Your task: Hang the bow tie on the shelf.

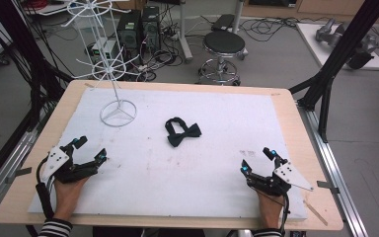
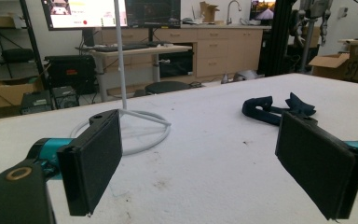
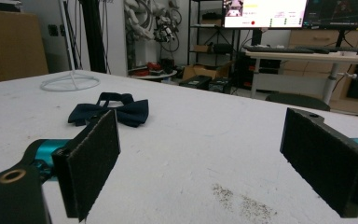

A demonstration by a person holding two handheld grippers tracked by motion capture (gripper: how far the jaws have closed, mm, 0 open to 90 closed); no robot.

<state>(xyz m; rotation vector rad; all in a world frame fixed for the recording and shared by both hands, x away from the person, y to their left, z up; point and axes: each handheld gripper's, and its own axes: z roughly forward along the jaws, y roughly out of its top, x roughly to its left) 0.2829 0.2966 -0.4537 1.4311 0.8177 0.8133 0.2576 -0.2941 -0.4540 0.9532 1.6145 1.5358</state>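
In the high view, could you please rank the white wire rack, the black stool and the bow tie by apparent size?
1. White wire rack
2. Black stool, though it stands farther off
3. Bow tie

A wooden table [image 1: 296, 133] is covered almost to its edges by a white foam sheet [image 1: 187, 177], marked with faint stains near the middle and right. A dark bow tie [image 1: 182, 132] is laid flat near the sheet's centre. The ring base of a white wire stand [image 1: 118, 112] is set on the far left part, well apart from the bow tie.
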